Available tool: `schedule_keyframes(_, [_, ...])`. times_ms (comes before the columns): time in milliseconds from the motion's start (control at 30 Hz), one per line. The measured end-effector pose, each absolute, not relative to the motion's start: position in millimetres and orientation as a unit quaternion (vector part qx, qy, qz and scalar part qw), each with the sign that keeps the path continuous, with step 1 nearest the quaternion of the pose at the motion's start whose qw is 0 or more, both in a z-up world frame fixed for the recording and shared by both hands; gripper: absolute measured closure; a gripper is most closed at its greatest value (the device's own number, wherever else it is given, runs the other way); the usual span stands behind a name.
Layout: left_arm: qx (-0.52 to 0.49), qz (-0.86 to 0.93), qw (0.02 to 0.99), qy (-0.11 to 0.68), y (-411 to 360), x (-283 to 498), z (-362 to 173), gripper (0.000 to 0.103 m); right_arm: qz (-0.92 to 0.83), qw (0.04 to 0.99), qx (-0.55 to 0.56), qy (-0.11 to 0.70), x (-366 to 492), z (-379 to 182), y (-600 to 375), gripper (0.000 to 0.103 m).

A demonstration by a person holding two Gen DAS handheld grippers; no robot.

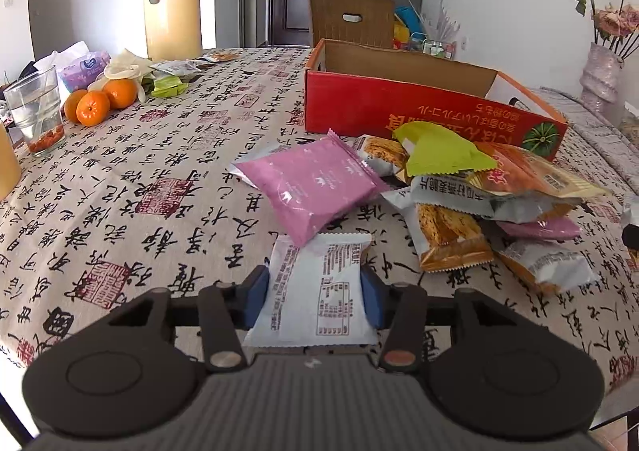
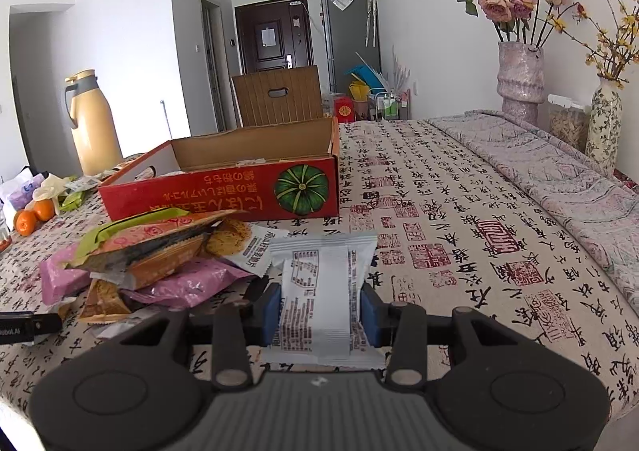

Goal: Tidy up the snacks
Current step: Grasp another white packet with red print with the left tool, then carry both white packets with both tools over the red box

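Observation:
My left gripper (image 1: 315, 293) is shut on a white snack packet (image 1: 319, 263), its blue pads (image 1: 257, 291) pressing both long sides; the packet's far end lies under a pink packet (image 1: 315, 187). To the right is a heap of snack packets (image 1: 479, 187) with a green one (image 1: 439, 151) on top. Behind it stands an open red cardboard box (image 1: 399, 107). In the right wrist view my right gripper (image 2: 320, 313) is shut on another white packet (image 2: 323, 271), squeezed and held just above the tablecloth. The heap (image 2: 159, 251) lies to its left, the red box (image 2: 223, 191) beyond.
A yellow thermos jug (image 1: 173, 0), three oranges (image 1: 100, 101) and a glass (image 1: 38, 109) stand at the far left. Flower vases (image 2: 519, 80) and a folded grey cloth (image 2: 559, 171) line the right side. A wooden chair back (image 2: 277, 95) rises behind the table.

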State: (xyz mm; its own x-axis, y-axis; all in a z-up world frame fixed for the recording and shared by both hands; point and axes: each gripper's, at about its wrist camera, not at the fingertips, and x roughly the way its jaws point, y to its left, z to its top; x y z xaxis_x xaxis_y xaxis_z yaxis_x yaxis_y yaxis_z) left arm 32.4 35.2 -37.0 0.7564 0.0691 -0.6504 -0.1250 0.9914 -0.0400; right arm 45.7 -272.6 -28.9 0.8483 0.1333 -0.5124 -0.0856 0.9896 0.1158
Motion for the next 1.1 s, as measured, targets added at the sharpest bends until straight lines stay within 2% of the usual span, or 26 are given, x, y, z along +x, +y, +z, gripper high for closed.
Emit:
schedule_keyframes(467, [-0.029, 0.034, 0.958, 0.285, 33.7, 14.7, -0.1, 0.054, 0.062, 0.964, 0.041, 0.254, 41.8, -19.3, -270.3, 0.063])
schedule_keyframes(1100, [-0.008, 0.012, 0.978, 0.210, 29.2, 88.9, 58.3, 0.054, 0.094, 0.974, 0.018, 0.207, 102.6, 14.7, -238.6, 0.063])
